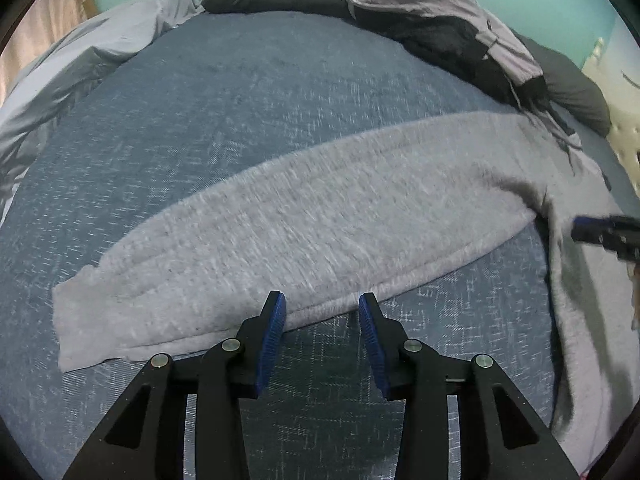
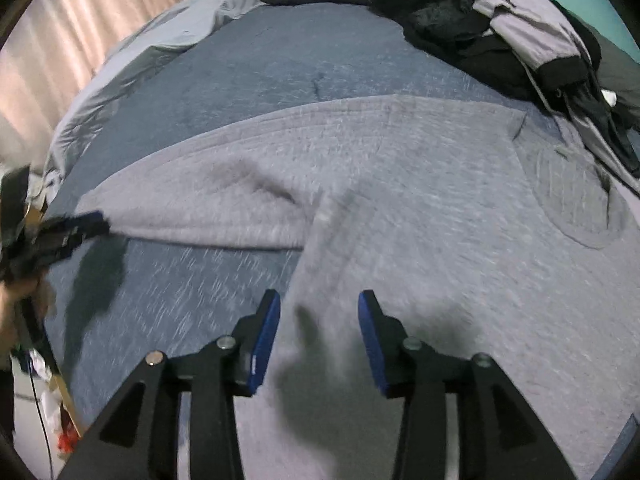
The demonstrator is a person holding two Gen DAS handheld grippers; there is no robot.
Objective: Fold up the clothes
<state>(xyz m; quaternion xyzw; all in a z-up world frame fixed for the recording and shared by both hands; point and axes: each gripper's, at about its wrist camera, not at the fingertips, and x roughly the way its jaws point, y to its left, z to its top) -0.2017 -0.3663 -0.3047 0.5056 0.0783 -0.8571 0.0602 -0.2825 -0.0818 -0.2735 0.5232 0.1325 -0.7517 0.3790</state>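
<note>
1 gray sweater – 2 grippers, jaws apart

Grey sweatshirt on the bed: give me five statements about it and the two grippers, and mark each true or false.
1. The grey sweatshirt lies spread on a blue bedcover. True.
2. The left gripper is shut on the sleeve. False: its fingers are apart and hold nothing.
3. The right gripper is open above the sweatshirt's body. True.
4. The sleeve is folded across the chest. False: it stretches out sideways over the bedcover.
5. A grey-and-black jacket lies at the far side of the bed. True.
</note>
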